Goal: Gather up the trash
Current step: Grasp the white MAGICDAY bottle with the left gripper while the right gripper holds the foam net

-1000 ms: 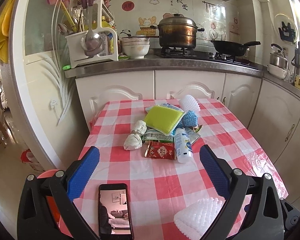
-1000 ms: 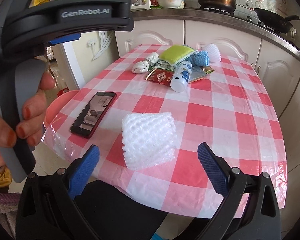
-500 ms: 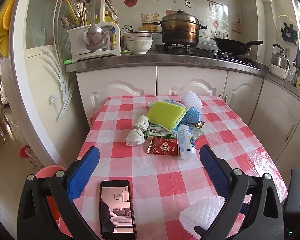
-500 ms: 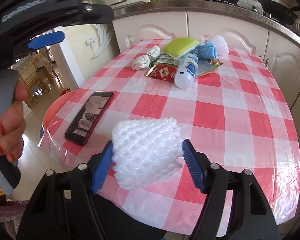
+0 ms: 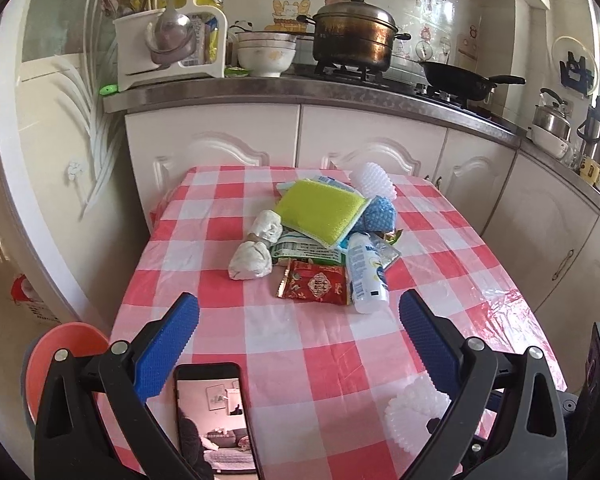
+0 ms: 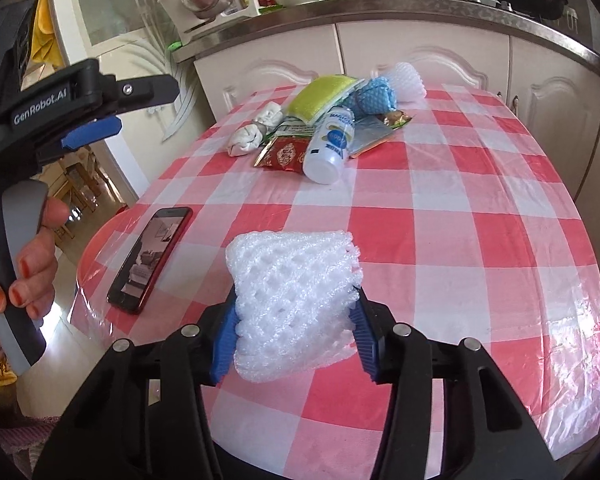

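My right gripper [image 6: 294,338] is shut on a white foam fruit net [image 6: 296,300] and holds it over the near edge of the red-checked table [image 6: 460,200]. The net also shows low right in the left wrist view [image 5: 414,410]. My left gripper [image 5: 296,344] is open and empty above the table's near left side. A trash pile lies mid-table: yellow-green sponge [image 5: 322,210], white bottle [image 5: 364,270], red wrapper [image 5: 314,286], crumpled white paper [image 5: 254,254], blue foam net [image 5: 380,216], another white foam net [image 5: 372,180].
A phone [image 5: 214,416] lies screen-up at the table's near left edge. A pink bin [image 5: 56,360] stands on the floor left of the table. Kitchen cabinets [image 5: 372,148] and a counter with pot [image 5: 354,40] and pan stand behind.
My right gripper moved forward around the white foam net, closed on it and lifted it slightly. My left gripper rose and stayed open.
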`<action>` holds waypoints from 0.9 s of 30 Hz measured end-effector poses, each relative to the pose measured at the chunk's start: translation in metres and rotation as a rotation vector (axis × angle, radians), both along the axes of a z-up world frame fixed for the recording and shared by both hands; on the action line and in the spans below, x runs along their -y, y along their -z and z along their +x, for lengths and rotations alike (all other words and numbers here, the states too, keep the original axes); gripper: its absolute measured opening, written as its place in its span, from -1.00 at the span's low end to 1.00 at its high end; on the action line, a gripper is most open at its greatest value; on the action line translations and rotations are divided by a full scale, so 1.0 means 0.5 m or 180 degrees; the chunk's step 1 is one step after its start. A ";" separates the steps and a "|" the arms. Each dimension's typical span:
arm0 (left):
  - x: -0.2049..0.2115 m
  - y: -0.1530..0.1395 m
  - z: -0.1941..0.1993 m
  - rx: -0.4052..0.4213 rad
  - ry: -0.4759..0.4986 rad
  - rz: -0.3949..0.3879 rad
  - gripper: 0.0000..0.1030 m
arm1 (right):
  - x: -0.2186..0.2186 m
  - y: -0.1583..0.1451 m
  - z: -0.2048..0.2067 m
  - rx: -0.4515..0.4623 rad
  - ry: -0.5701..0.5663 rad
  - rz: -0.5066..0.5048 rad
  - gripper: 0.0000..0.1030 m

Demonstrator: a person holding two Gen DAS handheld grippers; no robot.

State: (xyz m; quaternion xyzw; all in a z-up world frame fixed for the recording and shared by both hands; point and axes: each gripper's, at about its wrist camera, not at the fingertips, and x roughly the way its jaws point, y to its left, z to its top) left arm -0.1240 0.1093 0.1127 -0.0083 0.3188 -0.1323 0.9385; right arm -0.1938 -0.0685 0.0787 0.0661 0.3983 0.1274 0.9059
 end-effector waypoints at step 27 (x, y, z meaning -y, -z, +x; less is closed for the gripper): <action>0.226 0.174 0.236 -0.0826 0.0560 0.0313 0.24 | 0.192 0.008 0.016 0.0120 0.0671 0.0407 -0.03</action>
